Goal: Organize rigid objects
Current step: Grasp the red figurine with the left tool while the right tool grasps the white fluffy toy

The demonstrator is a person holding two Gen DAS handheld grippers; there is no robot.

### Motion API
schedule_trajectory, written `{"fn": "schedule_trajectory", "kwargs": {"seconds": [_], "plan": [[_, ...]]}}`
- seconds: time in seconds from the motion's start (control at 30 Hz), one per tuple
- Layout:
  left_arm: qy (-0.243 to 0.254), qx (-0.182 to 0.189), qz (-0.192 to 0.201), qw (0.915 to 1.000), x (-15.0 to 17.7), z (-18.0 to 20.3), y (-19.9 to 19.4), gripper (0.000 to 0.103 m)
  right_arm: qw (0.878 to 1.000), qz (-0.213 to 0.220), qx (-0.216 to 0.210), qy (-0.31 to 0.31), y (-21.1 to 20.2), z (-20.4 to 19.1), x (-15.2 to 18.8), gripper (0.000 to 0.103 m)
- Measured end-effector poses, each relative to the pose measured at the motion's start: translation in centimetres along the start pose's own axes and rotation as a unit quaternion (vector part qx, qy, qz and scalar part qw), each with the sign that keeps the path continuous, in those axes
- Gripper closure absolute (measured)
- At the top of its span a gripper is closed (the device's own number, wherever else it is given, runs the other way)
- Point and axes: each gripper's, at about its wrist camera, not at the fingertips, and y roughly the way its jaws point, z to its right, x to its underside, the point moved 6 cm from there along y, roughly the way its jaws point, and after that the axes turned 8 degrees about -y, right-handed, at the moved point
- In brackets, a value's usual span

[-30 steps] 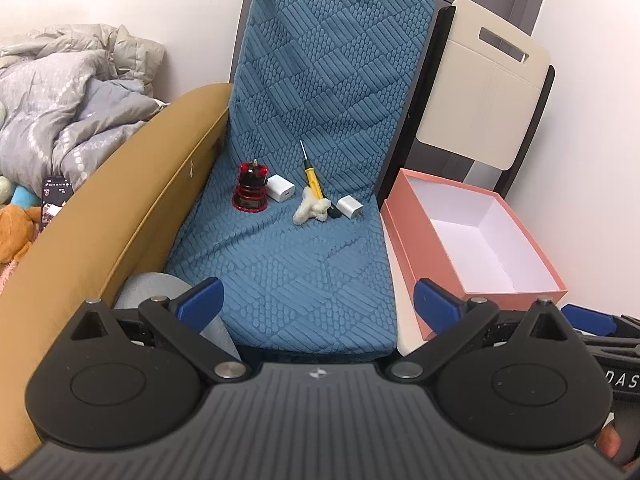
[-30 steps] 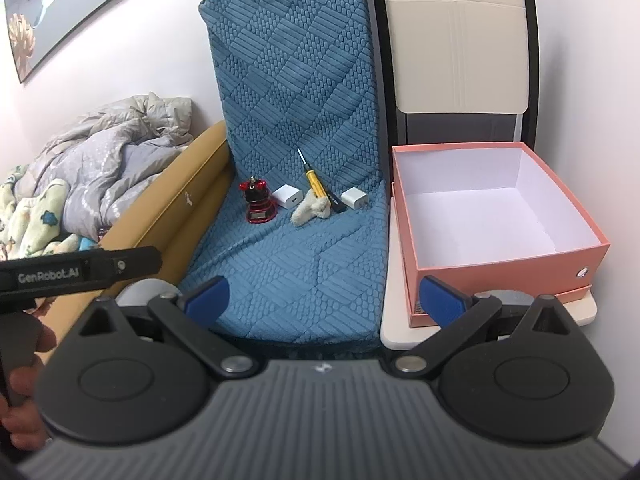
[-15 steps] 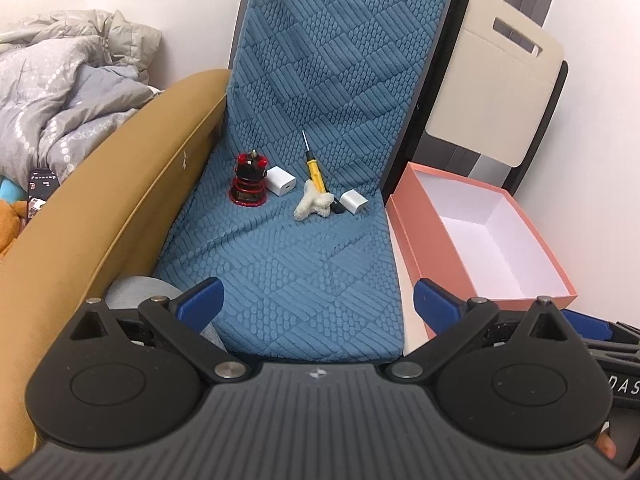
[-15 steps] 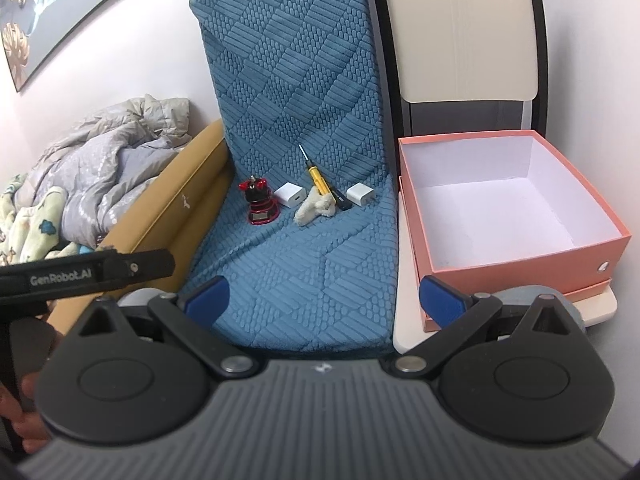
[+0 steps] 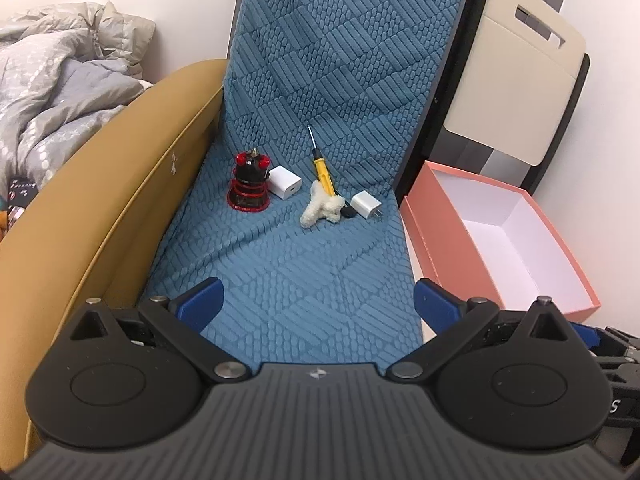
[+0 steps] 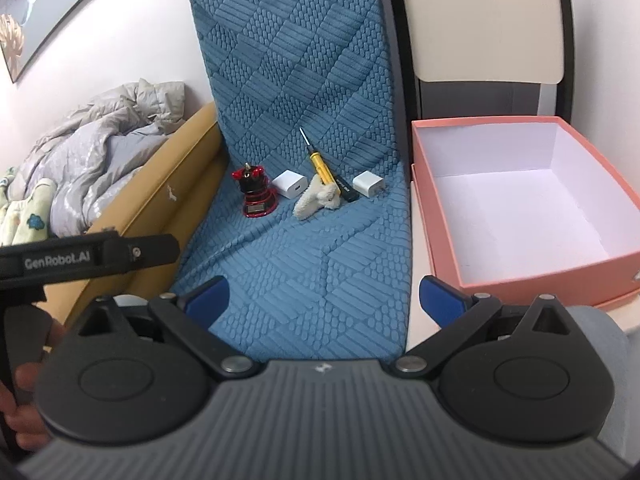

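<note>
At the far left lies a rumpled grey duvet (image 5: 60, 92), then the tan padded bed rail (image 5: 120, 168), and beside it the blue quilted mat (image 5: 288, 272) where the task's things sit in a row near the fold. Leftmost is a small red-and-black gadget (image 5: 248, 190) standing upright, with a white charger cube (image 5: 285, 183) just beside it; next a yellow-handled screwdriver (image 5: 324, 172) lies with its shaft pointing up the mat, a cream fuzzy piece (image 5: 322, 210) resting over its lower end, and a second white plug adapter (image 5: 366, 205) sits at the right end. Right of the mat stands the empty pink box (image 5: 452, 240). The left gripper (image 5: 316, 300) and the right gripper (image 6: 324, 294) both hover near the front of the mat, well short of the row, jaws spread wide and holding nothing. The step looks like an approach: each gripper would do best taking the end item nearest it, coming in low with the fingers straddling a charger's flat sides, and leaving the overlapped screwdriver until later.
</note>
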Motion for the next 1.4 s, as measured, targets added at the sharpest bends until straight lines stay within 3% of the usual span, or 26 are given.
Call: {"fn": "schedule_trajectory", "kwargs": {"seconds": [0.73, 0.9, 1.2, 1.4], "plan": [[-0.014, -0.022, 0.009, 0.9996, -4.9, -4.0, 15.4, 0.001, 0.999, -0.010, -0.028, -0.032, 14.2, 0.4, -1.8, 0.000], [-0.008, -0.033, 0.016, 0.9993, -5.5, -5.0, 18.7, 0.001, 0.998, 0.005, -0.022, -0.054, 17.5, -0.2, -2.4, 0.000], [-0.001, -0.019, 0.010, 0.9998, -7.2, -6.2, 23.8, 0.001, 0.997, 0.008, 0.004, -0.071, 22.6, -0.1, -2.9, 0.000], [-0.001, -0.014, -0.005, 0.9999, -7.8, -7.2, 26.5, 0.002, 0.998, 0.010, -0.013, -0.063, 25.7, -0.2, -4.0, 0.000]]}}
